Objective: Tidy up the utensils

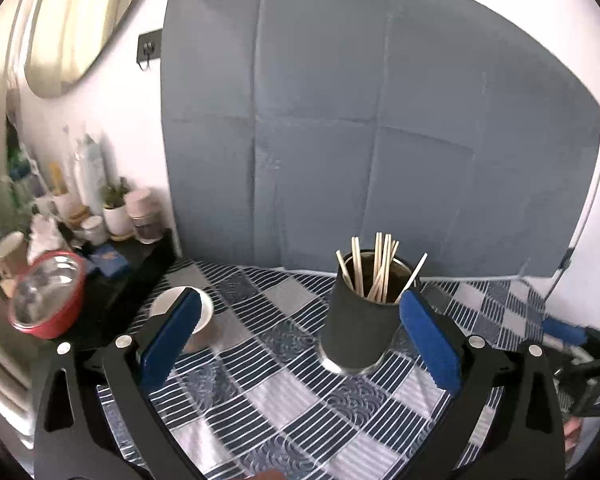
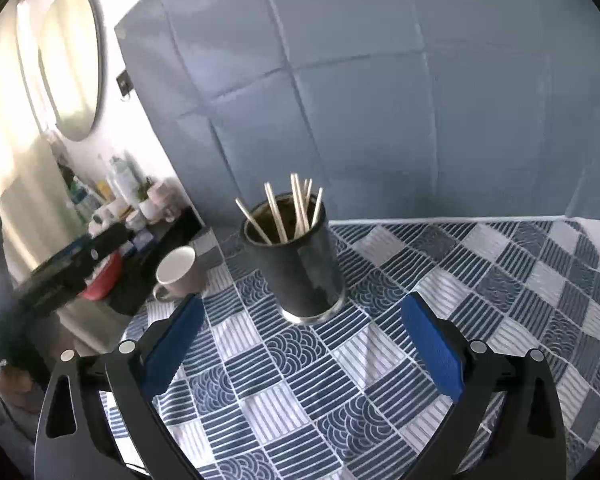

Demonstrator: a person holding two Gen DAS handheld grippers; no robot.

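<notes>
Both grippers are hanging spread wide and empty: the left gripper (image 1: 300,336) low in its frame, the right gripper (image 2: 300,336) likewise. The dark holder (image 2: 296,264) of chopsticks (image 2: 296,208) is standing mid-frame on the checked tablecloth (image 2: 480,280), a white mug (image 2: 178,274) sitting left of it.

Two wrist fisheyes, angled down over the tabletop (image 1: 284,392).
Both close, facing the blue wall panel (image 1: 380,120); shared: dark cup of sticks (image 2: 296,264), white mug (image 2: 178,272).
</notes>
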